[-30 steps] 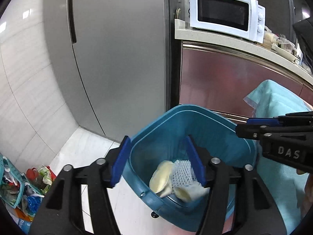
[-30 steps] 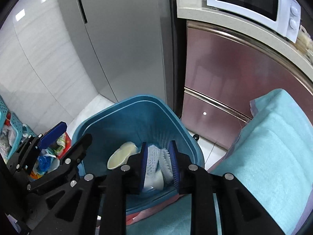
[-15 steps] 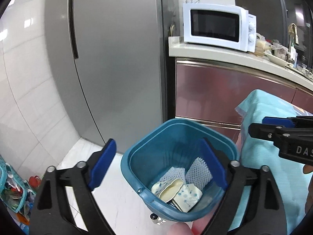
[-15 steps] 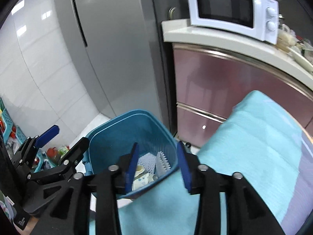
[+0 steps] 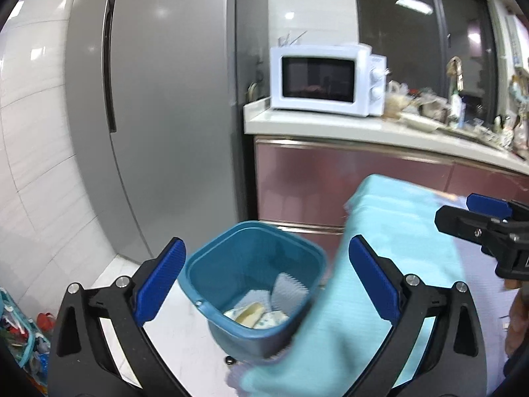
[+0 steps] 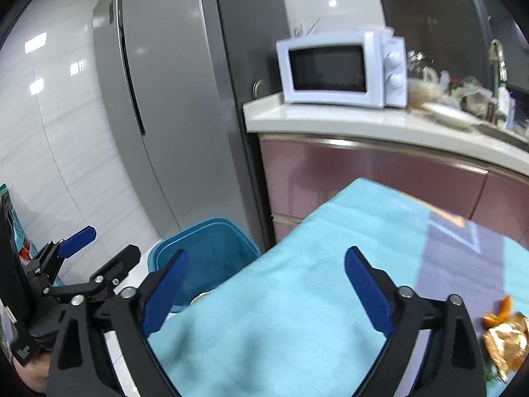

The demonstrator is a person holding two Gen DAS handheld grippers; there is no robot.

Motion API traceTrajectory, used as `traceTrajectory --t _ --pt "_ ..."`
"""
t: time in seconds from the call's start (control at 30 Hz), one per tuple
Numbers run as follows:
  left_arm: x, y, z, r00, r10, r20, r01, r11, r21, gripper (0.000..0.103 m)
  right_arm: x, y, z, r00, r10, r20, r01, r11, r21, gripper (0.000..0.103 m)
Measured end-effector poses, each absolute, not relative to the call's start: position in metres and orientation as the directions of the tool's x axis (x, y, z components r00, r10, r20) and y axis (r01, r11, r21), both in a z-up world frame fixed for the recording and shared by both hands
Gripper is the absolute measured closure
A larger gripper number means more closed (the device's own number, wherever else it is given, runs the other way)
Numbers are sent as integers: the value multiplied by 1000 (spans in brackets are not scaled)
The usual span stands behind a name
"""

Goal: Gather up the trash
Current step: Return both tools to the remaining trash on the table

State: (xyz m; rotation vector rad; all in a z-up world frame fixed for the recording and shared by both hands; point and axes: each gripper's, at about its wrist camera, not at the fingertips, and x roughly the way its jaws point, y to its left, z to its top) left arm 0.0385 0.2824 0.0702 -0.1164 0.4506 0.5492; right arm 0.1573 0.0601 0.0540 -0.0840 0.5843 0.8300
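Inside, crumpled wrappers [image 5: 261, 311], blue bin [image 5: 211, 274]

Kitchen. Tall grey fridge [image 5: 158, 115] at left, white tiled wall [image 5: 36, 139] beside it w/ ceiling lights reflected. White tile floor [image 5: 185, 327] near. Right of fridge: pale counter [image 5: 363, 129] over glossy pink cabinets [image 5: 347, 185], white microwave [image 5: 327, 79] on top, clutter & tap [image 6: 497, 56] far right. Dark glass panels [image 5: 413, 16] behind.
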Motion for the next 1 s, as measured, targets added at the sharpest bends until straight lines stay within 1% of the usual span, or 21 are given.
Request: traceTrajectory --t 0.07,0.23,0.3,0.43,0.6,0.67,0.7,0.77,0.83,1.0 --pt "31 266 77 781 452 -430 -503 864 -5 6 146 40 60 555 674 -488 -710 689 144 7" --pt "10 218 89 839 383 -387 -424 905 -24 6 126 -1 67 615 659 -433 -679 722 134 7" --pt "0 198 92 870 328 -368 -372 926 -56 6 114 -21 67 640 653 -405 -666 734 131 7" --pt "-13 160 90 901 265 -343 -304 950 -65 6 87 -57 65 697 615 -369 -624 774 109 7" --pt "-18 118 78 917 160 -366 -202 976 -80 6 53 -110 53 766 550 -332 -556 827 88 7" --pt "-18 101 72 917 126 -379 -169 982 -83 6 44 -131 48 797 503 -336 -509 857 76 7" --pt "-17 93 68 917 89 -389 -134 987 -90 6 38 -145 45 815 477 -331 -484 873 67 7" --pt "-12 77 63 915 63 -398 -103 991 -80 6 31 -167 40 842 419 -340 -426 903 57 7" --pt "-5 59 59 914 12 -406 -48 996 -78 6 29 -196 33 862 358 -358 -359 931 65 7" --pt "28 25 56 907 -51 -417 34 998 -48 6 42 -244 24 879 265 -396 -244 964 103 7"
